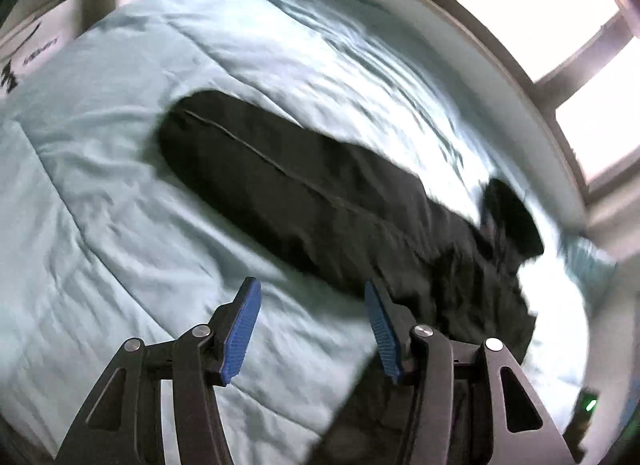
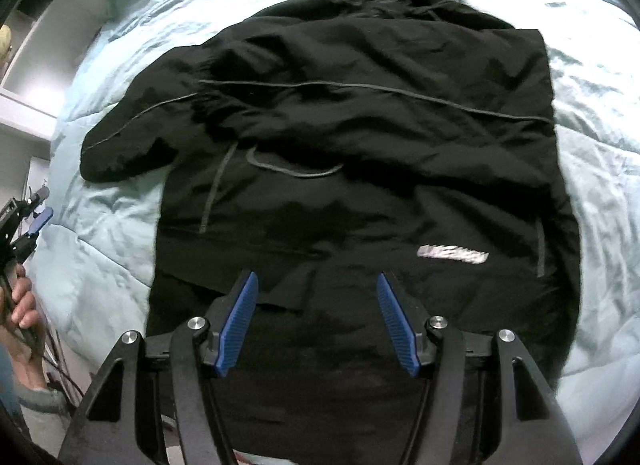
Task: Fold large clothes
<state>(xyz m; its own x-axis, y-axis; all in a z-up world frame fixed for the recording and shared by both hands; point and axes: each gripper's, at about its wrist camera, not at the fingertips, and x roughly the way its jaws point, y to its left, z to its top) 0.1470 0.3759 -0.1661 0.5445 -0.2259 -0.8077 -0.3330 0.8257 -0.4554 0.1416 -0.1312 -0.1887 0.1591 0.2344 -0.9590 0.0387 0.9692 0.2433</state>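
Observation:
A large black hooded jacket point(image 2: 360, 153) lies spread on a light blue bed cover point(image 2: 104, 233), hood at the far end, a white logo point(image 2: 452, 254) near its hem. One sleeve point(image 2: 132, 133) sticks out to the left. In the left wrist view that sleeve point(image 1: 280, 181) runs diagonally across the cover. My left gripper point(image 1: 312, 325) is open and empty, hovering above the cover just beside the sleeve. My right gripper point(image 2: 316, 317) is open and empty above the jacket's lower hem. The left gripper also shows at the right wrist view's left edge point(image 2: 36, 221).
A window point(image 1: 560, 25) is on the wall at the bed's far side. A white box point(image 1: 36, 41) with black print stands beyond the bed's corner. White shelving point(image 2: 28, 65) is at the left of the bed. Cables point(image 2: 56, 357) hang by the bedside.

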